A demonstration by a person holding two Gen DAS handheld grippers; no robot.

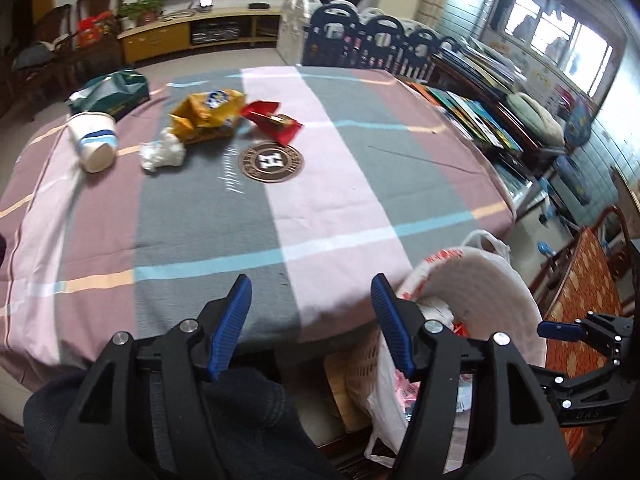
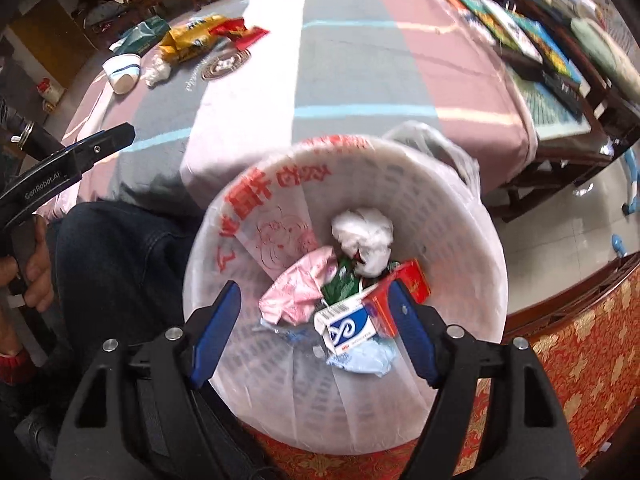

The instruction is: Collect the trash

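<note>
On the striped tablecloth (image 1: 340,208), at the far left, lie a tipped white paper cup (image 1: 94,140), a crumpled tissue (image 1: 162,154), a yellow snack bag (image 1: 208,114) and a red wrapper (image 1: 272,120). My left gripper (image 1: 311,284) hovers open over the table's near edge with nothing between its fingers. A white basket bin lined with a plastic bag (image 2: 400,160) stands beside the table. It holds a white paper wad (image 2: 362,236), a red box (image 2: 412,280), a blue-white box (image 2: 348,326) and a pink wrapper (image 2: 300,288). Above the bin, my right gripper (image 2: 315,288) is open and holds nothing.
A green pack (image 1: 110,92) lies at the table's far left edge. Low shelves with books (image 1: 480,120) run along the right side. A red patterned chair (image 2: 580,360) stands next to the bin. A person's dark-trousered leg (image 2: 120,256) is left of the bin.
</note>
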